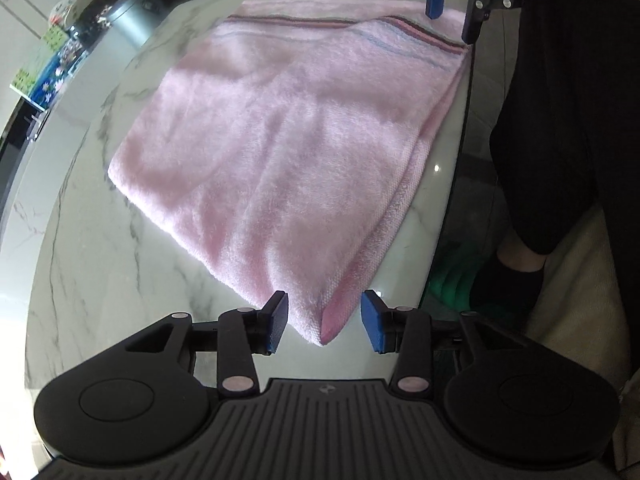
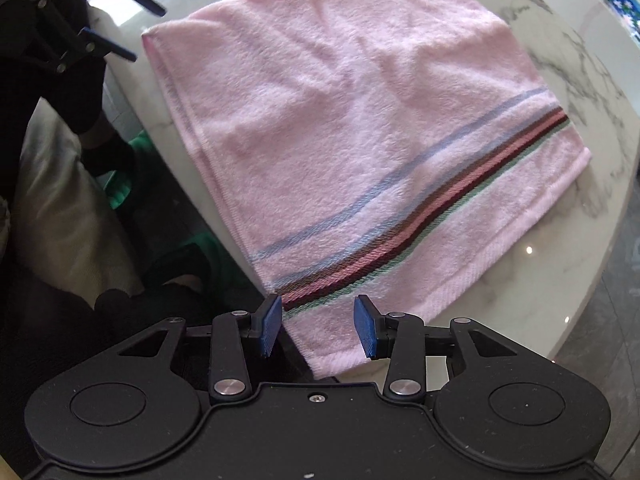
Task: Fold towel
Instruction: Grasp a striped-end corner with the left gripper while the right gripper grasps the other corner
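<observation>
Holding a gripper in each hand, I have both at the near corners of the pink towel [image 1: 288,152], which lies folded in layers on the white marble table [image 1: 88,248], close to its edge. My left gripper [image 1: 324,318] stands wide open, its blue pads [image 1: 277,322] on either side of the plain corner of the towel without pinching it; the corner sits in the gap between them. My right gripper [image 2: 318,328] is likewise spread apart, straddling the corner by the striped band [image 2: 420,216], with nothing clamped. In the left view my right gripper shows at the far striped end of the towel; in the right view my left gripper shows at the far plain corner. My black-clad leg [image 1: 568,112] is beside the table.
</observation>
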Motion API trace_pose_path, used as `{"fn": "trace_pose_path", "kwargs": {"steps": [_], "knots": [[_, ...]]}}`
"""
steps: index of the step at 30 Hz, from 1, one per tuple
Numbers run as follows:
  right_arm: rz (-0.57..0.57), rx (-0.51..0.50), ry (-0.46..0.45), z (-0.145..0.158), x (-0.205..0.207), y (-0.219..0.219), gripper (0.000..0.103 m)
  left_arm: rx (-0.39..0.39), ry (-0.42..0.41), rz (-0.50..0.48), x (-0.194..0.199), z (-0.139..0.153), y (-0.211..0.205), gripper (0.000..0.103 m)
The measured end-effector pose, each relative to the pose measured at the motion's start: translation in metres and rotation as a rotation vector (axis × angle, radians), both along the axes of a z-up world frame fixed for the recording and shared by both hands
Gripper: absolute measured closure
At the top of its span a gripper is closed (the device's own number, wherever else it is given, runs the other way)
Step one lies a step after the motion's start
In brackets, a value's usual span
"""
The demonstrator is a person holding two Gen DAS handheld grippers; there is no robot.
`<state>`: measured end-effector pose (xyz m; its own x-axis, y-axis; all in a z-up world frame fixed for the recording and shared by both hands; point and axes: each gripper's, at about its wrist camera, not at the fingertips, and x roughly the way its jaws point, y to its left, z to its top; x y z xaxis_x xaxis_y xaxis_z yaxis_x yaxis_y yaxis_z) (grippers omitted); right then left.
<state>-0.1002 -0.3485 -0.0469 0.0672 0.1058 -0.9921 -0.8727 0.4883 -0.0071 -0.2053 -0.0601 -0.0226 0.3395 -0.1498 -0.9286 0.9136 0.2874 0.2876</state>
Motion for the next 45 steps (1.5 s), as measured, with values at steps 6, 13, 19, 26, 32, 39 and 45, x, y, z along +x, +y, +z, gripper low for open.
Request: {"fn": "trace_pose_path", "kwargs": {"steps": [6, 13, 19, 26, 32, 39, 45], "knots": [[0.101, -0.077, -0.017, -0.011, -0.01, 0.017, 0.062, 0.011, 0.052, -0.02, 0.01, -0.012, -0.006, 0.064], [0.143, -0.117, -0.042, -0.019, -0.015, 0.026, 0.062, 0.014, 0.092, -0.043, 0.021, -0.016, -0.006, 0.064], [0.139, -0.103, -0.031, -0.023, -0.012, 0.028, 0.063, 0.029, 0.132, -0.091, 0.027, -0.015, -0.011, 0.064], [0.137, -0.099, -0.031, -0.024, -0.008, 0.029, 0.073, 0.009, 0.174, -0.097, 0.034, -0.014, -0.018, 0.066], [0.152, -0.102, -0.035, -0.025, -0.011, 0.031, 0.077, -0.017, 0.21, -0.019, 0.044, -0.013, -0.02, 0.066], [0.145, -0.112, -0.025, -0.024, -0.003, 0.032, 0.091, -0.021, 0.229, 0.038, 0.059, -0.016, -0.022, 0.075], [0.136, -0.109, -0.03, -0.021, -0.002, 0.031, 0.092, -0.046, 0.203, 0.108, 0.07, -0.015, -0.022, 0.09]]}}
